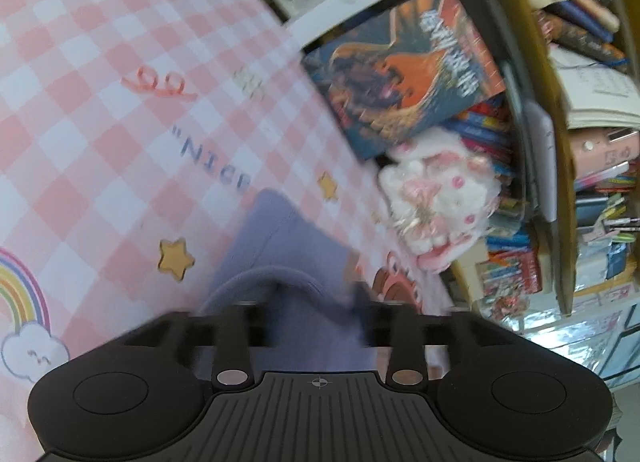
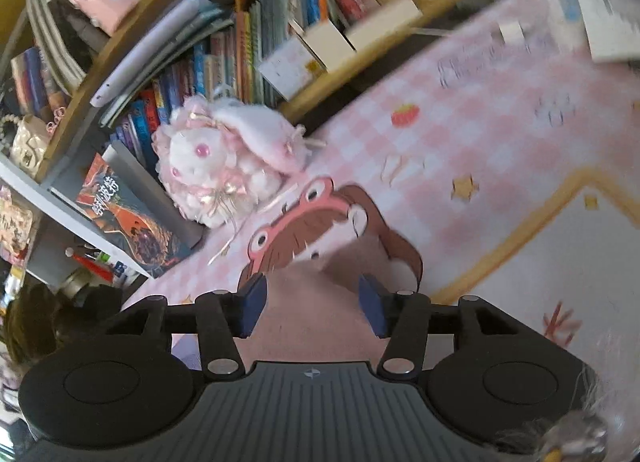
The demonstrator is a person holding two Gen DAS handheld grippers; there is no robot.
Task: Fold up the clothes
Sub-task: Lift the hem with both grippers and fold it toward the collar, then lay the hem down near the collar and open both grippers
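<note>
A lavender garment (image 1: 288,246) lies on the pink checked mat (image 1: 100,61) and runs back between the fingers of my left gripper (image 1: 304,306). Those jaws stand apart, and the cloth bulges loosely over the left finger while the blue right pad (image 1: 362,302) shows blurred beside it. In the right wrist view my right gripper (image 2: 313,296) is open, its blue pads (image 2: 254,302) well apart. A pale pink cloth (image 2: 312,326) lies flat below and between them, with neither pad pressing on it. A lavender strip (image 2: 184,346) shows at its left edge.
A white and pink plush toy (image 1: 436,201) (image 2: 224,165) sits at the mat's edge against a crowded bookshelf (image 2: 240,41). A box with an orange picture (image 1: 400,69) leans there. The mat (image 2: 480,109) bears a cartoon print (image 2: 312,217). A person's hair (image 2: 28,322) shows at lower left.
</note>
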